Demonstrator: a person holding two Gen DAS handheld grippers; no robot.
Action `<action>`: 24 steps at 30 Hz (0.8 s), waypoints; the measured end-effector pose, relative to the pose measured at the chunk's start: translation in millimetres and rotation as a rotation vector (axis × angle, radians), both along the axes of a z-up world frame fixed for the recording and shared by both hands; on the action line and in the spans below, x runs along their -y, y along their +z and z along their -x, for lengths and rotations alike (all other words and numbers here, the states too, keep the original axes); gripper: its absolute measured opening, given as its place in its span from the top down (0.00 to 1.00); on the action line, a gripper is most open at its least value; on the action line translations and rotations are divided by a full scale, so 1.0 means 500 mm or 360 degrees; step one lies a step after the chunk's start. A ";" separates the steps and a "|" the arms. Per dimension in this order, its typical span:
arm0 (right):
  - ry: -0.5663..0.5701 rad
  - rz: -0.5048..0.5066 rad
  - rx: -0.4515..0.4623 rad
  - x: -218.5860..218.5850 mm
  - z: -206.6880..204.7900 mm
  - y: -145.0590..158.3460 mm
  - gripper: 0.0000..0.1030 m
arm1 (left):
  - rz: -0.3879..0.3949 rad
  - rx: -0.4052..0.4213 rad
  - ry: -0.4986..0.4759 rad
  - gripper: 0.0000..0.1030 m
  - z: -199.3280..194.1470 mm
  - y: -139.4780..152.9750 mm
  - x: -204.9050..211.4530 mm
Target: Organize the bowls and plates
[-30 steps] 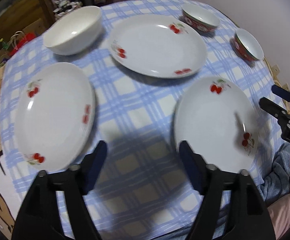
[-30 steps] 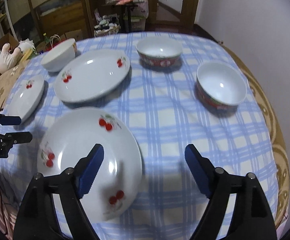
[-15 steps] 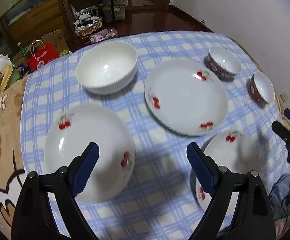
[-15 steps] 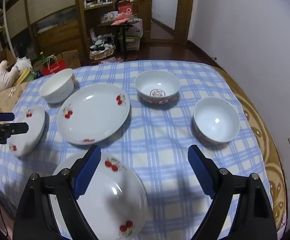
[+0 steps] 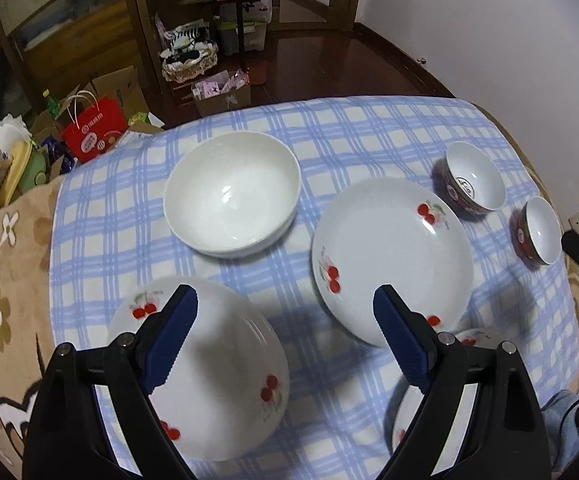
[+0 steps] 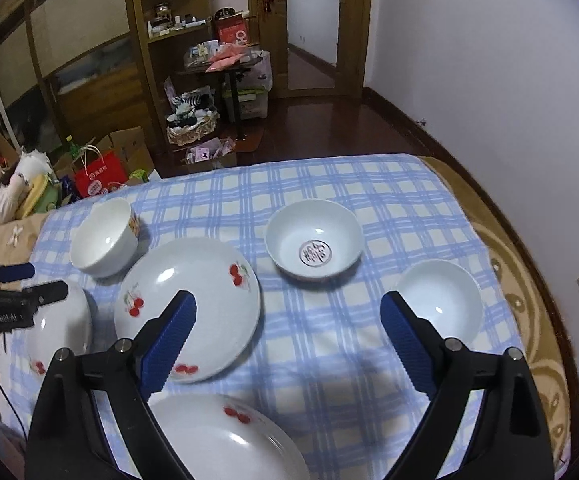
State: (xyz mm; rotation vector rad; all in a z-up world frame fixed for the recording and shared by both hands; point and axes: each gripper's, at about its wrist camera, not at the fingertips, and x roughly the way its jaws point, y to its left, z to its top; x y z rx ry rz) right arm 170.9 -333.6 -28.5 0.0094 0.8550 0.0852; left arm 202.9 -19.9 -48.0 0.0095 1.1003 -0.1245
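Note:
Three white cherry-print plates lie on the blue checked tablecloth [image 5: 329,128]: a middle plate [image 5: 391,258] [image 6: 193,304], a left plate [image 5: 213,368] [image 6: 63,326] and a near plate [image 6: 217,440] [image 5: 409,412]. A large white bowl [image 5: 231,192] [image 6: 103,236] stands at the back left. Two small red-sided bowls [image 5: 475,180] [image 5: 539,230] stand at the right; they show white insides in the right wrist view [image 6: 313,240] [image 6: 439,296]. My left gripper [image 5: 281,340] is open and empty above the left plate. My right gripper [image 6: 285,340] is open and empty above the cloth.
The table's far edge drops to a dark wooden floor. A red paper bag [image 5: 93,132], boxes, a basket [image 6: 191,130] and shelves stand behind. Soft toys [image 6: 5,192] lie at the far left. A white wall runs along the right.
Both grippers have pulled back and risen, so more of the table and room shows. Both have stayed open and empty. No dish has moved.

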 end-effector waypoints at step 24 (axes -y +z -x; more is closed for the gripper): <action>-0.0025 -0.0085 -0.0085 -0.052 -0.112 -0.088 0.00 | 0.0096 -0.0071 -0.0049 0.14 -0.041 -0.098 0.025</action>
